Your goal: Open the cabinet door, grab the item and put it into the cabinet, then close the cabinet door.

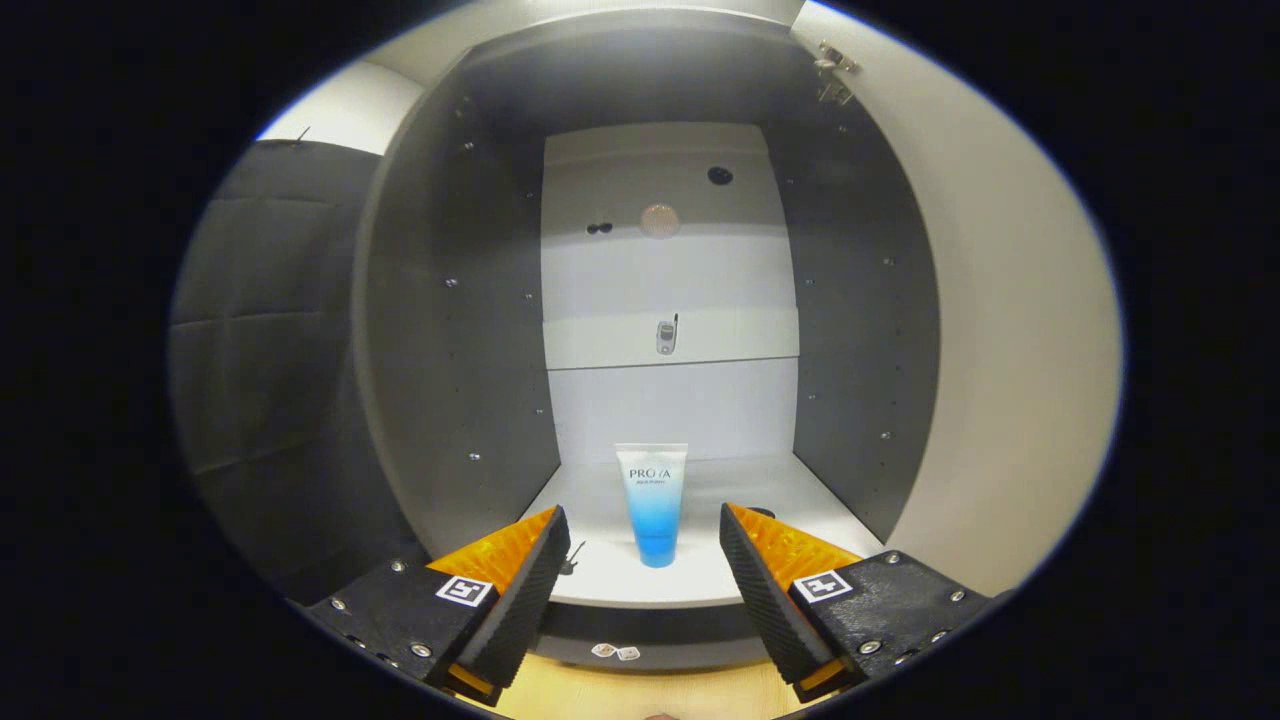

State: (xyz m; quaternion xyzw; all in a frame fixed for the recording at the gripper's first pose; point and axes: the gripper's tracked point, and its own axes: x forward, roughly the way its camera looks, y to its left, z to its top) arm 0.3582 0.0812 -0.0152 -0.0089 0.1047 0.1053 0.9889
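Note:
A white and blue tube [652, 503] stands cap-down on the white bottom shelf [740, 490] of the open cabinet. It is just beyond my fingertips, in line with the gap between them. My gripper [644, 528] is open, and nothing is held between its fingers. The tube stands free, touching neither finger. The white cabinet door [1010, 330] is swung wide open on the right, with its hinges [835, 75] showing near the top.
The cabinet has dark grey side walls [455, 340] and a white back panel [670, 270]. A small fitting [667, 335] sits on the back panel above the tube. Below the shelf edge lies a pale wooden floor [640, 695]. Black cloth [265, 330] hangs left of the cabinet.

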